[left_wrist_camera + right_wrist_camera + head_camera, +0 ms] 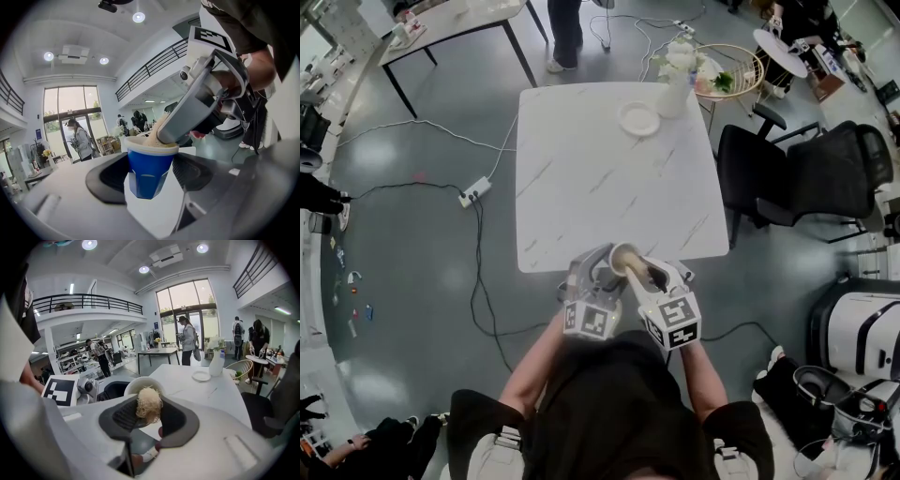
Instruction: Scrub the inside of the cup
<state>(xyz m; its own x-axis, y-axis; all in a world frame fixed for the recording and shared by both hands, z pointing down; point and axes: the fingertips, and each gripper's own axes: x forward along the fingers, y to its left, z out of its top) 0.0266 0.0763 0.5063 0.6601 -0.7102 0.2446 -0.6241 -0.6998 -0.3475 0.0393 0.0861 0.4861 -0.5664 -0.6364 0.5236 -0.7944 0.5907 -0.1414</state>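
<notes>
While one cup [150, 173] sits clamped, one scrubber [148, 405] at its mouth.

No legible text, labels, brands or numbers in any view. Only square black-and-white patterns on left marker cube [591, 321] and right marker cube [673, 323]. These are not characters.

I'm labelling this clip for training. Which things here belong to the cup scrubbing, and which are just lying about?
In the job: blue cup in the left gripper; fibrous scrubber in the right gripper.
Lying about: plate and flower vase on the table; black chair; power strip.
</notes>
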